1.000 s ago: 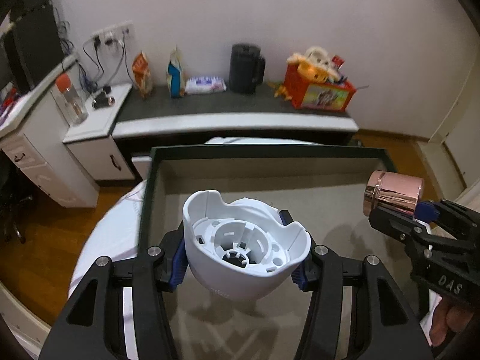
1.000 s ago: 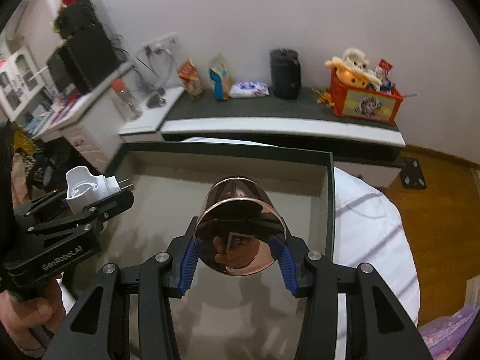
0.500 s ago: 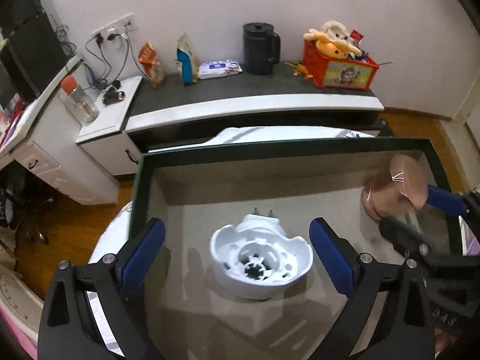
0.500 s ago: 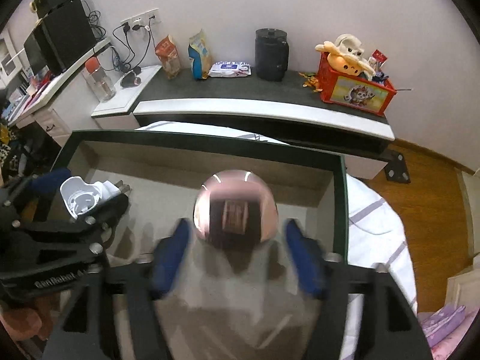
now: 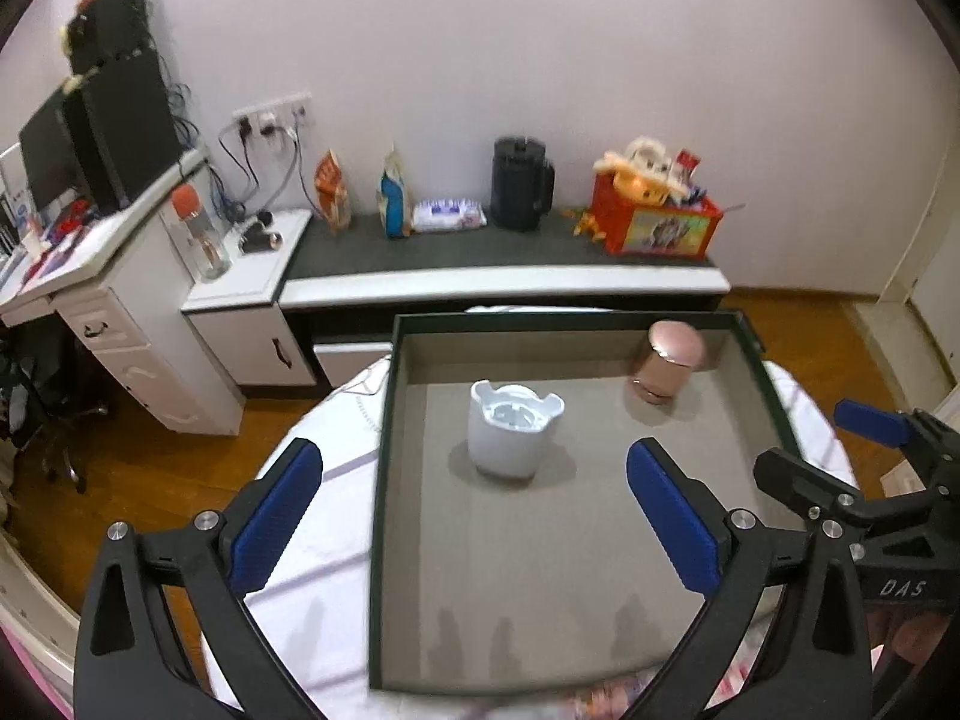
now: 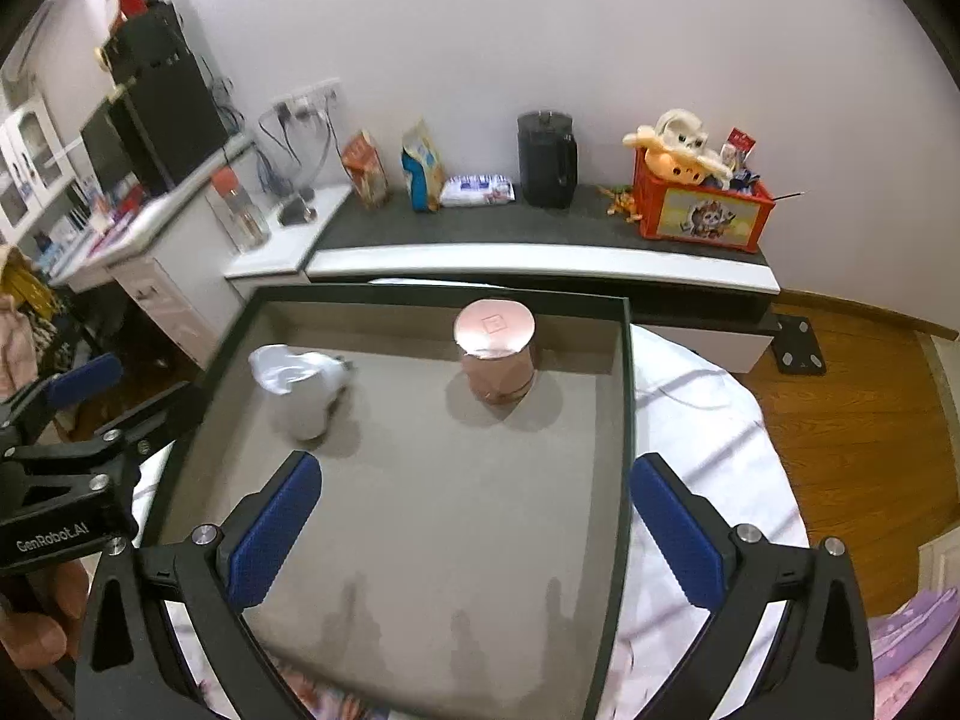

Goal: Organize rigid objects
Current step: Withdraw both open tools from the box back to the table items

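A dark-rimmed box (image 5: 384,420) with a grey floor lies on a round white table. A white plastic plug-in holder (image 5: 513,435) stands in its far left part; it also shows in the right wrist view (image 6: 300,387). A rose-gold metal canister (image 5: 666,366) stands in the far right part and shows in the right wrist view (image 6: 497,360). My left gripper (image 5: 474,516) is open and empty, held above the box's near side. My right gripper (image 6: 474,528) is open and empty, back from the canister; it also shows in the left wrist view (image 5: 840,444).
A low dark bench (image 5: 504,258) runs along the far wall with snack bags, a black jug (image 5: 521,183) and a red toy crate (image 5: 657,222). A white cabinet and a desk with a monitor stand at the left. Wood floor surrounds the table (image 6: 708,420).
Both grippers opened and let go: the white holder and the rose-gold canister now stand on the box floor. Both grippers have pulled back and up from them.
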{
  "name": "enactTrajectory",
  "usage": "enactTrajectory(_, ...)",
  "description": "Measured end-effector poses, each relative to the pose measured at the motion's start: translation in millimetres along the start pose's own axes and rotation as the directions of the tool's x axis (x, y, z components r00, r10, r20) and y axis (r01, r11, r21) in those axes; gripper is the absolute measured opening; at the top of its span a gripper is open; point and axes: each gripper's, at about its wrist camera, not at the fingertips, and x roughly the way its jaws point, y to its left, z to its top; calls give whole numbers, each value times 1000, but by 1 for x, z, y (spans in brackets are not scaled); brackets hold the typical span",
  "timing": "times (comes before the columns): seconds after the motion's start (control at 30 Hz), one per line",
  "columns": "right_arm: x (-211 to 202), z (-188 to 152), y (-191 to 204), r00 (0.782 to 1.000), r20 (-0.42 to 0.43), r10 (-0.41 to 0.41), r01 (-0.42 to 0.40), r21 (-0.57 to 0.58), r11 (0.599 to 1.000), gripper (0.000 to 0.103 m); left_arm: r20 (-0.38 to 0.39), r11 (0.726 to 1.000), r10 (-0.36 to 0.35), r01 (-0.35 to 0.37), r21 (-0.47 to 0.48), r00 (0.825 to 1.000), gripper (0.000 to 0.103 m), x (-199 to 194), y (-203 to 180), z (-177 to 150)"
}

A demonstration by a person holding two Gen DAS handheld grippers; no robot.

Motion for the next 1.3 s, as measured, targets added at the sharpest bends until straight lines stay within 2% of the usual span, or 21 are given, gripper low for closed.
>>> enactTrajectory(0.13,-40,-21,8,998,60,12,-12,-1,1000,103,61,1000,-5,6,-17,998,103,-47,4,-21)
enactTrajectory(0.3,-84,-52,16,993,117,15,-14,-12,1000,103,94,999,-6,10,-40,996,103,-85,10,-52)
enactTrajectory(0.63,-135,-127,22,984,180,-9,8,6,1000,103,173,998,9,2,-64,985,103,-143,4,-129)
enactTrajectory(0.8,-142,-175,24,983,180,-47,43,24,999,103,206,996,-3,21,-87,979,103,-158,3,-171)
enactTrajectory(1.0,-132,-222,18,990,121,-73,63,78,995,103,220,995,-10,32,-96,975,103,-164,-1,-214)
enactTrajectory(1.13,-120,-234,16,994,78,-82,75,90,993,103,177,993,-25,44,-107,984,103,-157,1,-225)
enactTrajectory(1.3,-114,-239,19,994,72,-85,79,88,993,103,159,992,-17,37,-124,987,103,-154,5,-231)
